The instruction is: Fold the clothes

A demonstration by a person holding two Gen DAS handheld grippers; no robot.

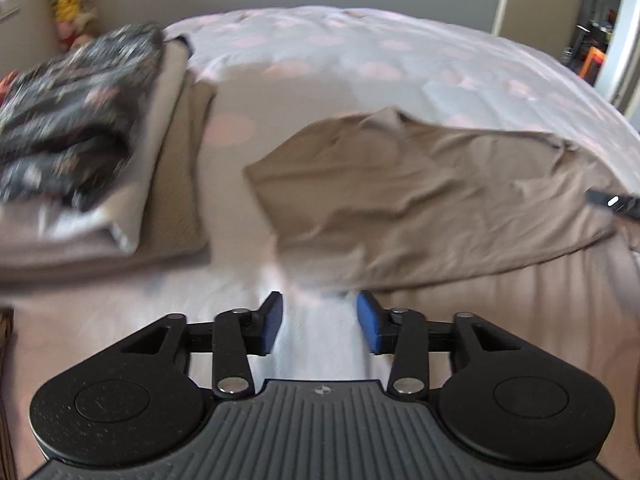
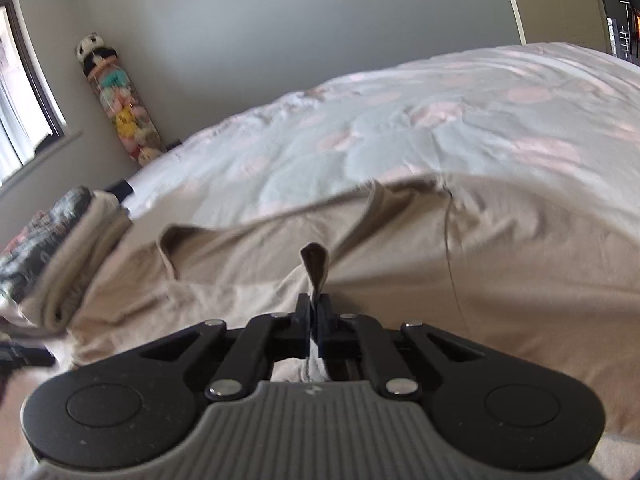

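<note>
From my left wrist view, a bed [image 1: 400, 60] with a pink-dotted cover fills the room below a grey wall. One tan garment [image 1: 400, 200] lies spread at twelve o'clock; one stack of folded clothes [image 1: 80, 152] sits at ten. My left gripper [image 1: 319, 326] is released, its fingers empty.

From my right wrist view, the right gripper [image 2: 315, 312] is clenched on a pinch of that garment's edge. I judge a fold is starting; next my left must grasp the near edge.

place: home bedroom | signs: bed [image 2: 400, 128], window [image 2: 24, 92], stuffed toys [image 2: 120, 108]
</note>
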